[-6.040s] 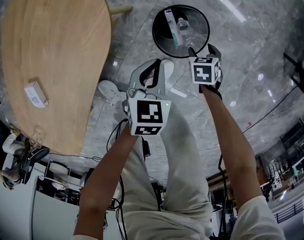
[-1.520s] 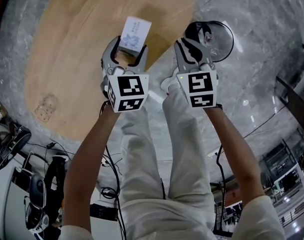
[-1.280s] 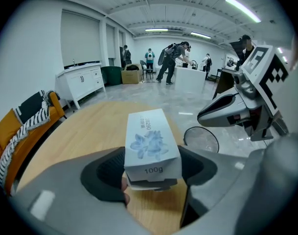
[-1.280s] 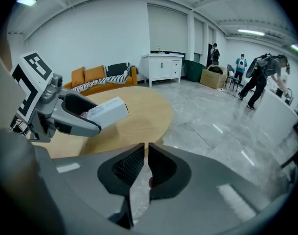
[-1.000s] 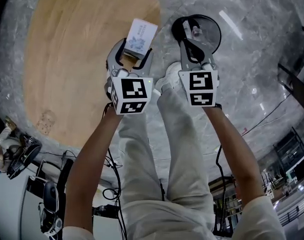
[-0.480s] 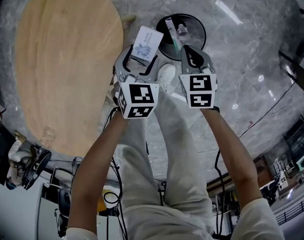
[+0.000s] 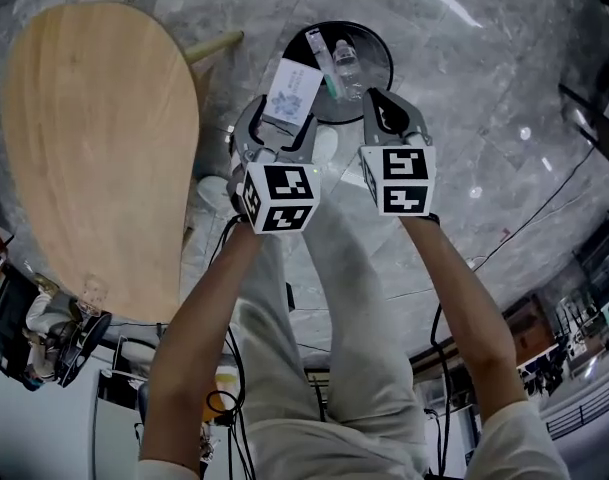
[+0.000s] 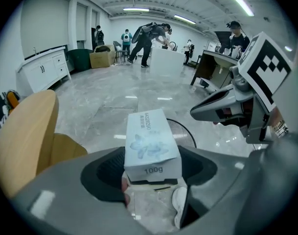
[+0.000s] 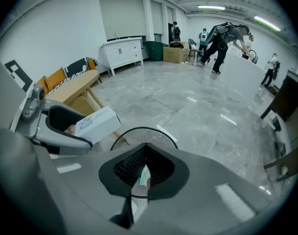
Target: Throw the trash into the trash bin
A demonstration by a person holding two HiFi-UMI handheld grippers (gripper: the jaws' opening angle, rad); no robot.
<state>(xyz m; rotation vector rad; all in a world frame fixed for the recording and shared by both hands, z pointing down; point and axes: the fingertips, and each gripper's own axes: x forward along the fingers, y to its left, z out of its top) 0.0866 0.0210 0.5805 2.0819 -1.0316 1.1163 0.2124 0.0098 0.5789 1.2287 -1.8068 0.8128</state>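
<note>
A pale blue and white box marked "100g" sticks out of my left gripper, which is shut on its lower end; in the left gripper view the box stands upright between the jaws. It hangs at the near left rim of the round black mesh trash bin, which holds a clear bottle and a green-and-white wrapper. My right gripper is shut and holds nothing, its tip over the bin's near rim. The right gripper view shows the box to its left.
An oval wooden table fills the left, one leg slanting toward the bin. The person's white shoe stands just before the bin. Cables lie on the grey marble floor. People and a white cabinet stand far back.
Both grippers have swung away from the table and lower, toward the bin, the left one carrying the box with it. The bin now lies right under their tips.
</note>
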